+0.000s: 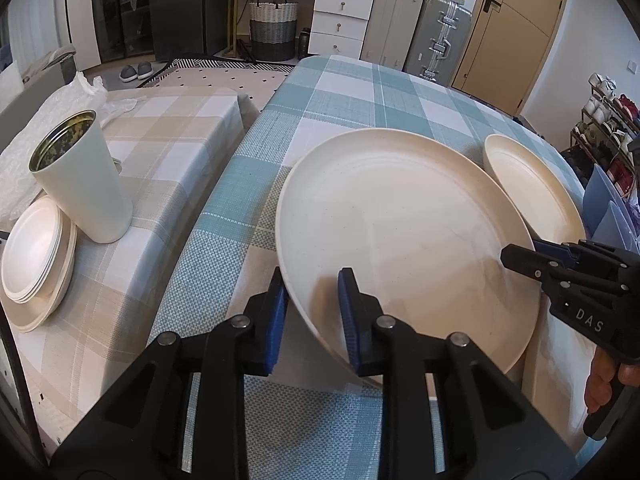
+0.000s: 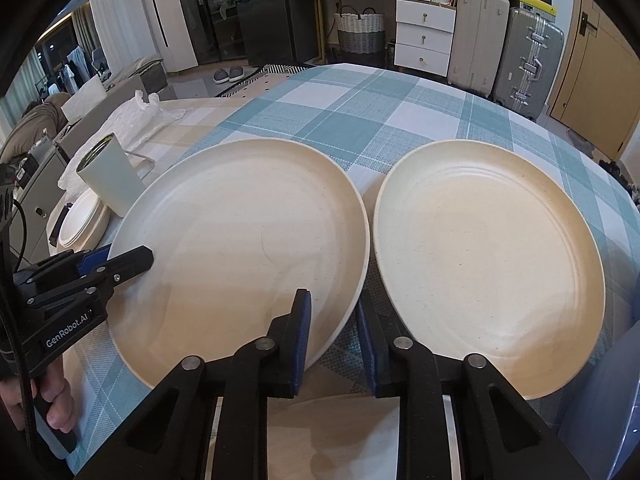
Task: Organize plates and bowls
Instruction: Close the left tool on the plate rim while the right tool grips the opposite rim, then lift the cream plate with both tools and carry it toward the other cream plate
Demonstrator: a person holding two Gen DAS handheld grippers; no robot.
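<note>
Both grippers clamp the same big cream plate (image 2: 240,248) on the teal-check tablecloth (image 1: 352,96): L gripper (image 1: 310,312) pinches its near-left rim, R gripper (image 2: 334,340) its near-right rim. 2nd plate (image 2: 488,264) lies just beside it on the right; cream tumbler (image 1: 84,184) & small plate stack (image 1: 38,264) sit on the beige-check table to the left.

— What am I looking at?
— Two cream plates (image 2: 240,248) (image 2: 488,264) lying side by side, nearly touching, near my edge of the checked table (image 2: 360,112).
— More?
— A stack of smaller plates (image 1: 36,256) is sitting on the side table's near corner.
</note>
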